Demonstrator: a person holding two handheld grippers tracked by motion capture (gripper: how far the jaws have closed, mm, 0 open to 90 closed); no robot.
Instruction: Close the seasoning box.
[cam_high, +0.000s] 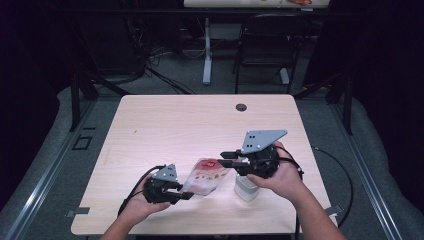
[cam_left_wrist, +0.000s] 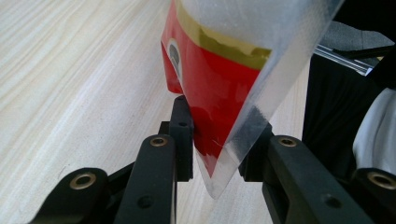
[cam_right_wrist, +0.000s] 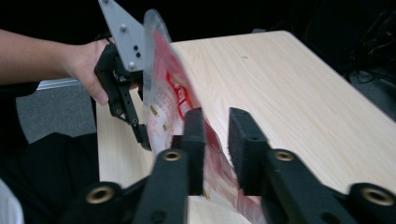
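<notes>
Left claw (cam_left_wrist: 215, 140): clenched on the bottom corner of the plastic pouch (cam_high: 206, 177); in the left gripper view the clear seam edge sits pinched between the two pads, low centre of the frame
Right claw (cam_right_wrist: 215, 149): released; in the right gripper view the pouch edge runs through the gap between the pads, but you can see daylight on both sides, so nothing is gripped
Pouch, where it is: lower centre of the high view, held off the table (cam_high: 165, 125) between your two hands, slanting from the left claw up toward the right one; red and gold print on the lower part, clear film above
White container (cam_high: 246, 189): stands on the table just under your right hand (cam_high: 282, 177), lower centre-right of the high view, near the pouch
How the pouch will handle: judge it light, soft and floppy; the film bends and folds under its own weight, and the glossy surface looks slippery, so a shallow pinch may slide off
Where to take hold: go for the flat sealed edge or a corner, as your left claw does; the seam is stiffer than the middle panel, which would only crumple
Risk: pull the two ends apart too hard and the film may tear or slip from the left pads
</notes>
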